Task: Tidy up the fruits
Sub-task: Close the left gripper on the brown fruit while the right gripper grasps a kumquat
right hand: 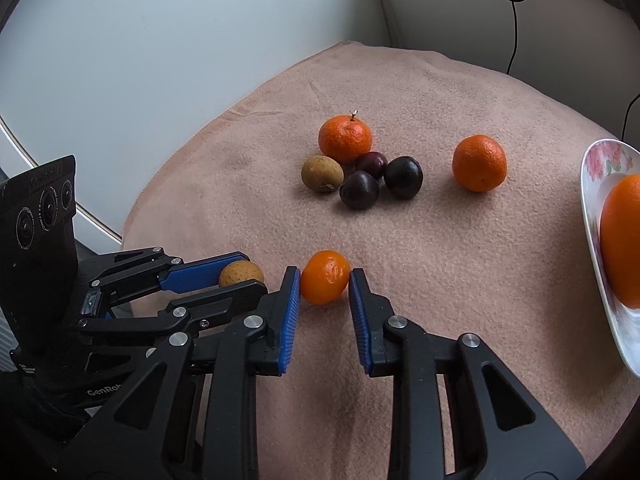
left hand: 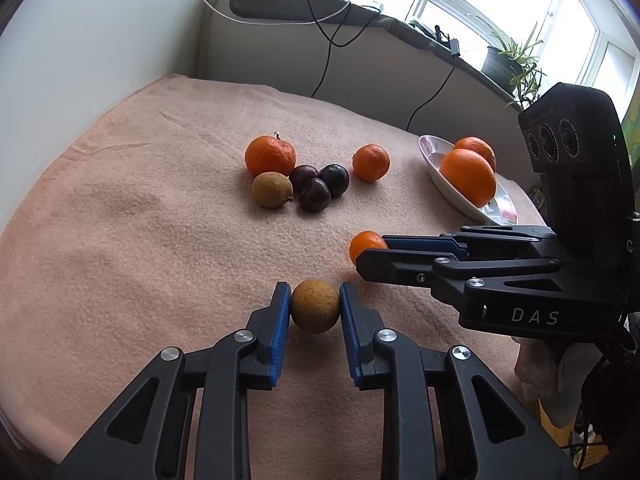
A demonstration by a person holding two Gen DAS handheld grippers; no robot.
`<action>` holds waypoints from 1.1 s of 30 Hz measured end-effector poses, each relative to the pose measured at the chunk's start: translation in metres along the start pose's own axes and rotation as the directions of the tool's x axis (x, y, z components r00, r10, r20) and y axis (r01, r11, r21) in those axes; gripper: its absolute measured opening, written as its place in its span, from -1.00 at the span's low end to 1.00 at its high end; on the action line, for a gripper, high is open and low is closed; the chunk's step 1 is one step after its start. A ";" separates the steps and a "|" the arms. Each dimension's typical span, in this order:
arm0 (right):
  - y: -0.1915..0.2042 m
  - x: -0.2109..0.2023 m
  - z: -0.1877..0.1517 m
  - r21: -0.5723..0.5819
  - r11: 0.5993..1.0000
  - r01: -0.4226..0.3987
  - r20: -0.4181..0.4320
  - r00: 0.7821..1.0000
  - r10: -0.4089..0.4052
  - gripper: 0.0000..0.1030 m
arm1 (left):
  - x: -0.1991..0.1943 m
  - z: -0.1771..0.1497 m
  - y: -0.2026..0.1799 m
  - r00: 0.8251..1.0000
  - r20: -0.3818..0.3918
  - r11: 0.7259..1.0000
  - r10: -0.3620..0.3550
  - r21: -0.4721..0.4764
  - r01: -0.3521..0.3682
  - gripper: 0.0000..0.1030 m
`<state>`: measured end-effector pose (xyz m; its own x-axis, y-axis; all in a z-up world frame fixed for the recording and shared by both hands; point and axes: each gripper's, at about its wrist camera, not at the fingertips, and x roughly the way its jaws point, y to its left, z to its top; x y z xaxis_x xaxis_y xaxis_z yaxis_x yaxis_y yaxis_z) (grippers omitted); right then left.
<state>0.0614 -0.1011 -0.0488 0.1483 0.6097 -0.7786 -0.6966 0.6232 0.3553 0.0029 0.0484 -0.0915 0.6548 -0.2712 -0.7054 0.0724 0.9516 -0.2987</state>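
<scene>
The left tongs (left hand: pixel 315 307) pinch a small brown round fruit (left hand: pixel 315 306), one blue pad against each side of it, down on the peach-coloured cloth (left hand: pixel 140 240) that covers the counter. Just beside them, the right tongs (right hand: pixel 325 278) are closed the same way on a small orange citrus (right hand: pixel 325 277), which also looks to rest on the cloth.

Further back lies the loose heap: a stemmed mandarin (right hand: pixel 345 139), another brown fruit (right hand: pixel 322 173) and three dark plums (right hand: pixel 374 180) touching one another, with a second mandarin (right hand: pixel 479 163) a little apart to the right. At the right edge stands a white floral dish (left hand: pixel 460 196) already holding two large oranges (left hand: pixel 467 176).

The step in hand seems to be lifting both fruits away to sort them. Both are round and firm-looking, gripped near their widest part, which is where they ought to be held; a grip higher up would likely squeeze them out downwards. I would lift each straight up before carrying it sideways, so it does not drag and roll on the cloth. The two tongs sit very close, the right one's fingers crossing just ahead of the left's, so raising one first, or drawing them apart as they rise, should avoid a knock. The citrus probably belongs in the dish with the oranges; it should be set low beside them, not dropped onto them.
</scene>
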 end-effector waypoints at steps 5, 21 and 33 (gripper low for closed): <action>-0.009 -0.021 -0.003 0.022 1.000 0.008 0.040 0.999 -0.009 -0.50 | 0.001 0.006 -0.008 1.000 0.005 1.000 -0.024 0.010 0.024 -0.55; -0.067 -0.103 -0.027 0.129 0.987 0.094 0.160 0.980 -0.114 -0.50 | 0.011 0.030 -0.060 0.992 0.012 0.989 -0.122 0.087 0.121 -0.55; -0.121 -0.147 -0.041 0.224 0.958 0.176 0.198 0.955 -0.222 -0.50 | 0.031 0.049 -0.126 0.977 -0.001 0.960 -0.211 0.189 0.208 -0.55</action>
<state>0.0946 -0.2860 0.0013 0.4354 0.5409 -0.7196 -0.4841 0.8146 0.3194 0.0515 -0.0725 -0.0444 0.6239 -0.4663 -0.6272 0.3478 0.8843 -0.3115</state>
